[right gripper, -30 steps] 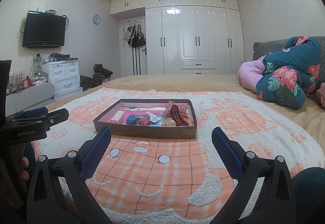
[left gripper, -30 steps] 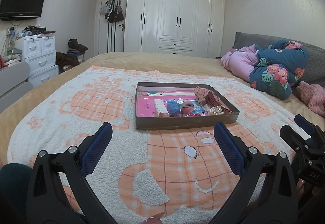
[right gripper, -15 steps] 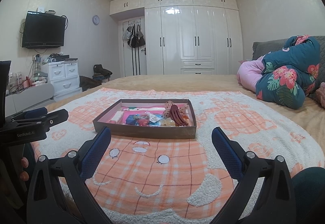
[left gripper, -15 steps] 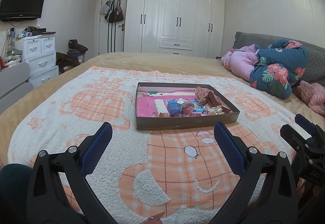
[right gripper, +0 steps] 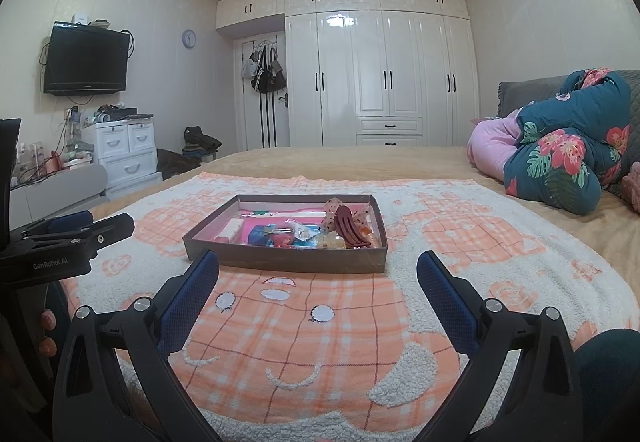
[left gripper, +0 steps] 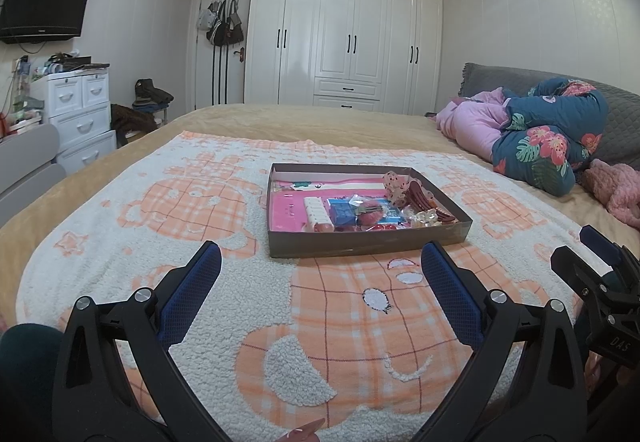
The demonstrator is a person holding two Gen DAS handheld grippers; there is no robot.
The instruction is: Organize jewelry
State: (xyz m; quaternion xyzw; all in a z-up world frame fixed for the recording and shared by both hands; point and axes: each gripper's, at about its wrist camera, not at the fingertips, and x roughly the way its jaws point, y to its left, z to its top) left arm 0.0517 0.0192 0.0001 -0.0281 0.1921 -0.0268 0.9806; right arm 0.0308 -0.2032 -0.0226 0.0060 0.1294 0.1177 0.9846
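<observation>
— One shallow brown box (left gripper: 368, 240) on the bed, that's all the jewelry sits in. It rests on the orange-and-white fleece blanket (left gripper: 224, 226), about in the middle.

— What's inside it?

— A pink lining (left gripper: 286, 207) shows bare on the left half. The pieces are heaped toward the right and front: a white strip-shaped case (left gripper: 317, 210), a blue packet (left gripper: 342, 213), something round and red (left gripper: 370, 210) in clear wrapping, a dark red claw hair clip (right gripper: 350, 228) leaning on a spotted fabric bow (right gripper: 332, 213), and some pale amber beads (left gripper: 425, 217) at the front right corner. The small bits between them I can't make out.

— And the two tools?

— Both are short of the box, touching nothing. The left hand-held gripper (left gripper: 316, 282) has its blue-padded fingers spread wide over the blanket, empty. The right hand-held gripper (right gripper: 318, 284) is the same: spread wide, nothing between the pads, box straight ahead of it. Each one shows at the edge of the other's view.

— Anything else on the bed?

— A rolled quilt, pink and floral blue (left gripper: 548, 137), lies well apart on the right by the grey headboard (left gripper: 520, 81).
</observation>
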